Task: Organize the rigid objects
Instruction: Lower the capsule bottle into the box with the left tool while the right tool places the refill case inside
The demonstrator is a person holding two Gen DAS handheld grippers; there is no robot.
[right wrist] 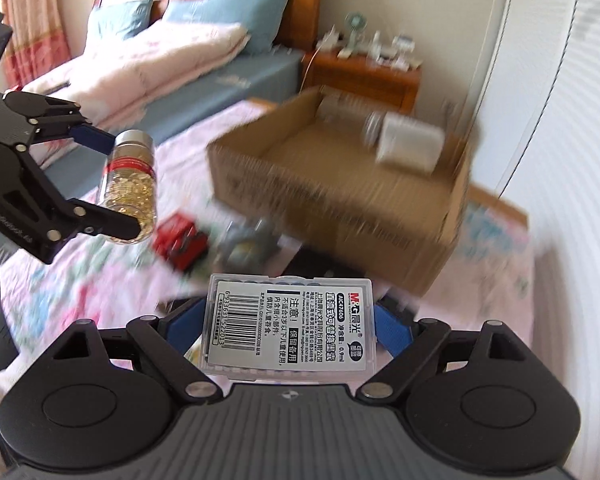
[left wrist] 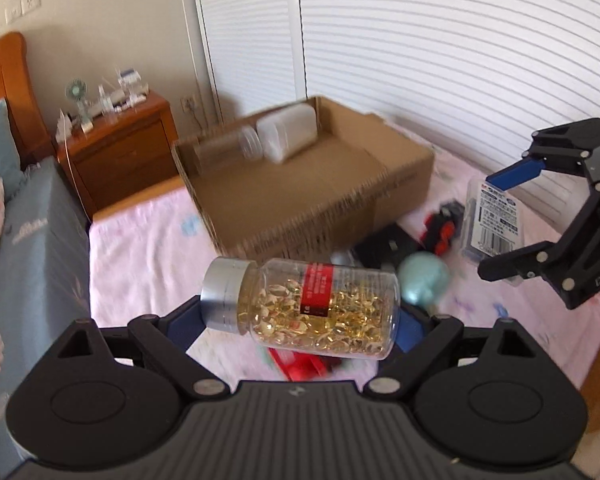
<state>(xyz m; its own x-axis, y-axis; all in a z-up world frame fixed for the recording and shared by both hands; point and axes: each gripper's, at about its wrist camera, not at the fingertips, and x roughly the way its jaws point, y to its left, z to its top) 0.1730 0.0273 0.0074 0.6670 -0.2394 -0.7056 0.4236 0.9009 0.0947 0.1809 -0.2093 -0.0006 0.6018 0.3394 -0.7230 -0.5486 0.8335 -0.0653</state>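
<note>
My left gripper (left wrist: 300, 318) is shut on a clear bottle of golden capsules (left wrist: 312, 312) with a silver cap and red label, gripped end to end and lifted off the bed. The right wrist view shows that bottle (right wrist: 131, 184) in the left gripper (right wrist: 112, 184) at the left. My right gripper (right wrist: 289, 326) is shut on a clear flat plastic box with a barcode label (right wrist: 290, 330). In the left wrist view that box (left wrist: 494, 216) sits in the right gripper (left wrist: 506, 220). An open cardboard box (left wrist: 320, 216) (right wrist: 340, 208) lies ahead on the pink sheet.
Inside the cardboard box lie a white translucent container (left wrist: 288, 134) (right wrist: 410, 148) and a clear jar (left wrist: 228, 148). On the sheet are a red toy car (left wrist: 440, 228) (right wrist: 180, 246), a teal ball (left wrist: 424, 278) and a red packet (left wrist: 300, 364). A wooden nightstand (left wrist: 120, 152) stands beyond.
</note>
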